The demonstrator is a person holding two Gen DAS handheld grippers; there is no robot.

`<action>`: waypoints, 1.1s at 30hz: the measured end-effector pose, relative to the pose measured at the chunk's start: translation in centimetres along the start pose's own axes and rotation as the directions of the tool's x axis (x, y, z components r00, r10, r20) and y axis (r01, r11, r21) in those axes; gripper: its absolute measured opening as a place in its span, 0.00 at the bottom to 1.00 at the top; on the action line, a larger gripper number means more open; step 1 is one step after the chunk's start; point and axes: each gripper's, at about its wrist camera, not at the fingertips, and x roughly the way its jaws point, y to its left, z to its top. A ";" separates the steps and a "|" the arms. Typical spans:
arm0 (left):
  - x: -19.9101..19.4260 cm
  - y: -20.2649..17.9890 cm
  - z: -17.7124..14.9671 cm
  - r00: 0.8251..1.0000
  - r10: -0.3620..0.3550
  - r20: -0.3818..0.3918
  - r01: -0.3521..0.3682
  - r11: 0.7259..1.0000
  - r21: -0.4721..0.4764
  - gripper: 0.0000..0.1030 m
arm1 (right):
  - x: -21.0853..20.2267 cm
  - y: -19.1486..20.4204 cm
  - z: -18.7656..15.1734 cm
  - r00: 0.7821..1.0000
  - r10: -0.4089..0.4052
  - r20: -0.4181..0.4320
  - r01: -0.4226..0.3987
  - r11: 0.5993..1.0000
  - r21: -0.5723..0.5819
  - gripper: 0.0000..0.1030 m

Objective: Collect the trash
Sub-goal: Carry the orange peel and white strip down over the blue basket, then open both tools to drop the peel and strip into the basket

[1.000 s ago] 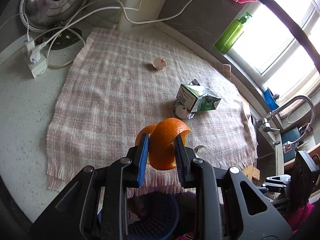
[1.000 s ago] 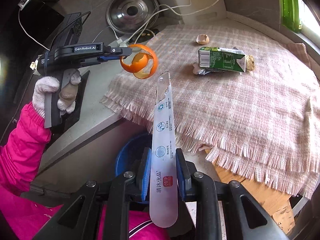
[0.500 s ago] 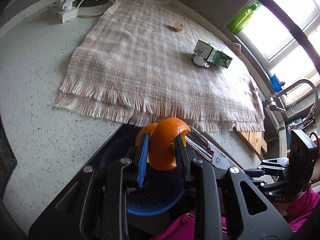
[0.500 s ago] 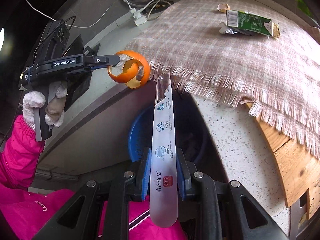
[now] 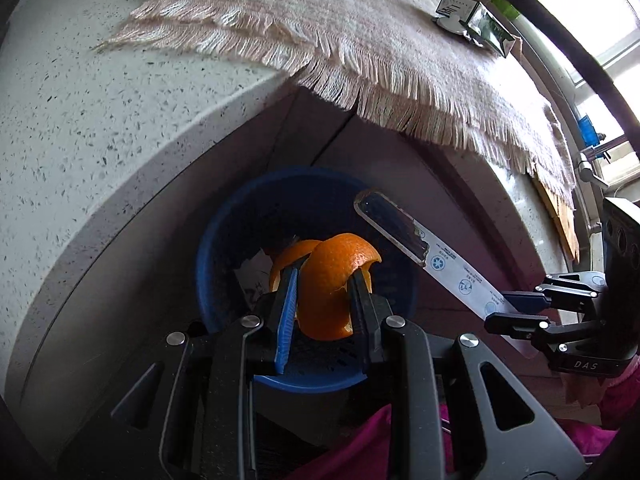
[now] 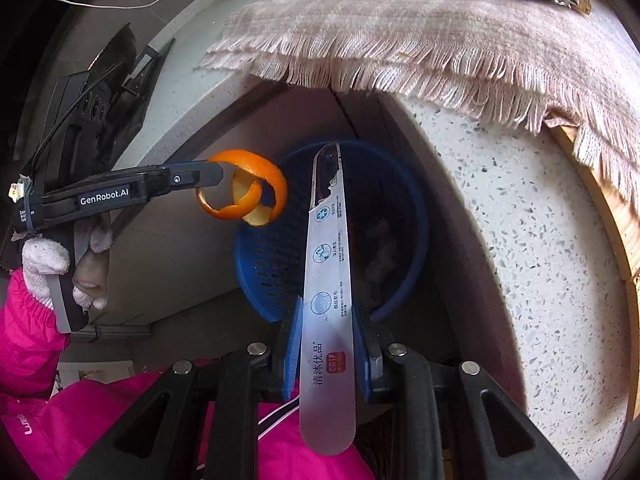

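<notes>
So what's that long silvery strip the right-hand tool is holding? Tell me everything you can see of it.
The silvery strip looks like an empty, flattened plastic or foil wrapper, long and narrow with rounded ends. It carries round blue icons, small print and a red logo beside Chinese characters. Its far end is torn open and looks clear or dark. The right gripper, shut on it, pinches it near the printed end, and nothing else touches it. It juts forward with its torn tip above the blue basket under the counter edge.
</notes>
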 end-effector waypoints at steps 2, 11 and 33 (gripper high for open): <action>0.7 -0.1 -0.5 1.000 0.011 -0.007 -0.011 1.000 0.007 0.24 | 0.7 0.0 0.1 1.000 -0.008 -0.012 0.008 1.000 -0.002 0.23; 4.1 -0.9 -2.6 0.997 0.061 -0.048 -0.059 0.997 0.050 0.24 | 3.2 0.6 1.1 0.998 -0.042 -0.046 0.041 0.999 -0.012 0.23; 9.1 -0.5 -4.3 0.987 0.109 -0.117 -0.102 0.993 0.065 0.24 | 7.9 0.4 2.1 0.985 -0.132 -0.111 0.132 0.991 -0.011 0.25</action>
